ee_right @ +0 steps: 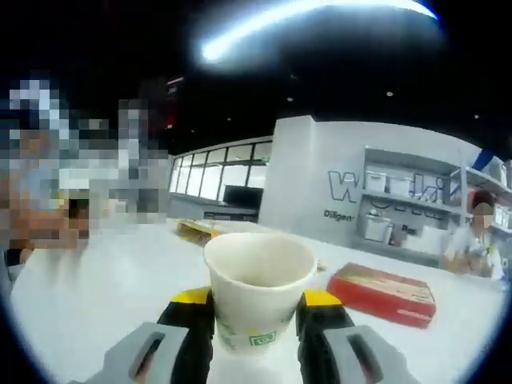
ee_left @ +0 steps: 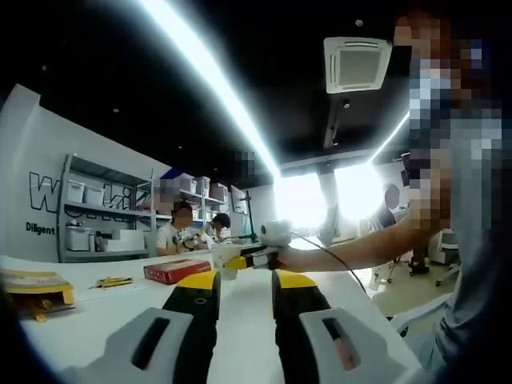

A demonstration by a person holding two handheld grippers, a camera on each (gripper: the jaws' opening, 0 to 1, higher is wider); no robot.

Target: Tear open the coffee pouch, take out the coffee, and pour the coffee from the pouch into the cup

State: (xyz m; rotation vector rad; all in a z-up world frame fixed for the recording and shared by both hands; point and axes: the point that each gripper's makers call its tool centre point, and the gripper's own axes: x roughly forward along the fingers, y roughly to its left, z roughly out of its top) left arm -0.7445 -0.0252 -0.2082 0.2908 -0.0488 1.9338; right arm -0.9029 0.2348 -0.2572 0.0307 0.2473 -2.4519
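Observation:
A white paper cup (ee_right: 260, 296) with a green mark stands upright between the yellow-tipped jaws of my right gripper (ee_right: 258, 308), which is shut on its sides. The cup's inside looks empty. In the left gripper view, my left gripper (ee_left: 247, 280) is open low over the white table (ee_left: 240, 344) with nothing between its fingers. Just beyond it, a person's hand holds the right gripper (ee_left: 250, 259) with the cup (ee_left: 223, 258) in it. A small yellow item (ee_left: 112, 282), perhaps a pouch, lies flat on the table to the left.
A red flat box (ee_left: 176, 270) (ee_right: 384, 292) lies on the table near the cup. An opened yellow box (ee_left: 36, 290) (ee_right: 200, 230) sits at the far left. People sit at the table's far end before shelves (ee_left: 104, 216). The person's arm (ee_left: 360, 252) reaches in from the right.

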